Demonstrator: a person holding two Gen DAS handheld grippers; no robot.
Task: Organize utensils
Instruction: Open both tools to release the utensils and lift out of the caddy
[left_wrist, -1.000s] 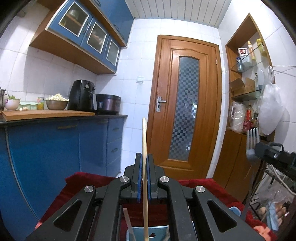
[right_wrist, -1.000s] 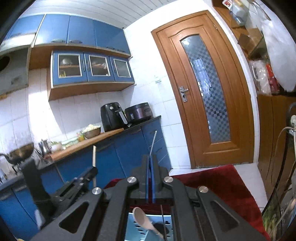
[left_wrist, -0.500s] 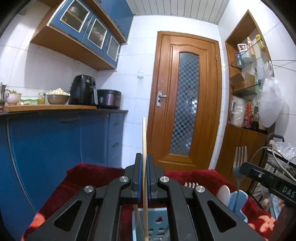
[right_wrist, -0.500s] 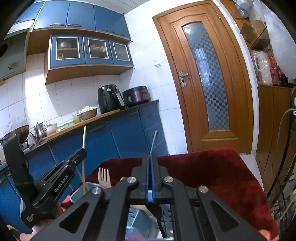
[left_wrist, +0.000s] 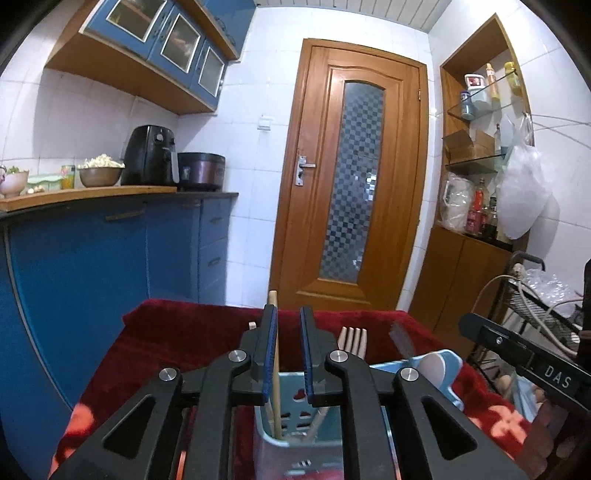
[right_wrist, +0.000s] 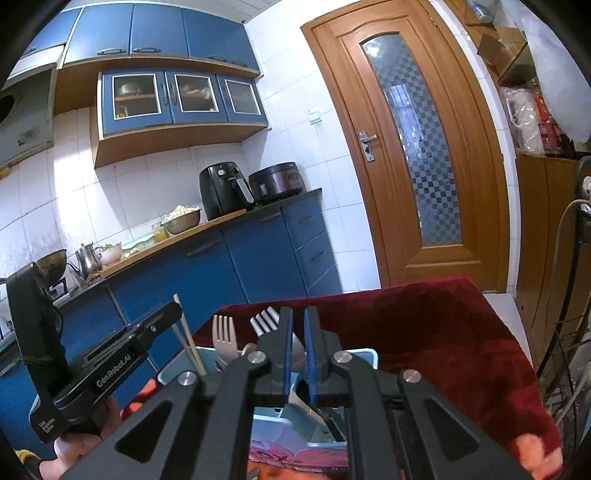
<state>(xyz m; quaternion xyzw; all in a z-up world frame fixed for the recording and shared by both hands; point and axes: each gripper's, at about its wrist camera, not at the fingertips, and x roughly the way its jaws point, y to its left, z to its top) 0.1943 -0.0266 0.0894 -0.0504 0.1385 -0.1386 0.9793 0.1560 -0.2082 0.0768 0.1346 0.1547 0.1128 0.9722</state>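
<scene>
Now both grippers (left_wrist: 288, 321) (right_wrist: 298, 321) opening narrowly over utensil holder (left_wrist: 295, 410); chopstick (left_wrist: 275, 369) released.

left claw (right_wrist: 122, 354): "GenRobot.AI" | right claw (left_wrist: 524, 360): "DAS", possibly cut off

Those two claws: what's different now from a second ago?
Both claws came down over the blue utensil holder and are opening. The left claw, clamped on a wooden chopstick a second ago, is letting it go; it now stands in the holder against one pad. The right claw is releasing its thin metal utensil, now hard to make out. The red cloth is unchanged.
</scene>
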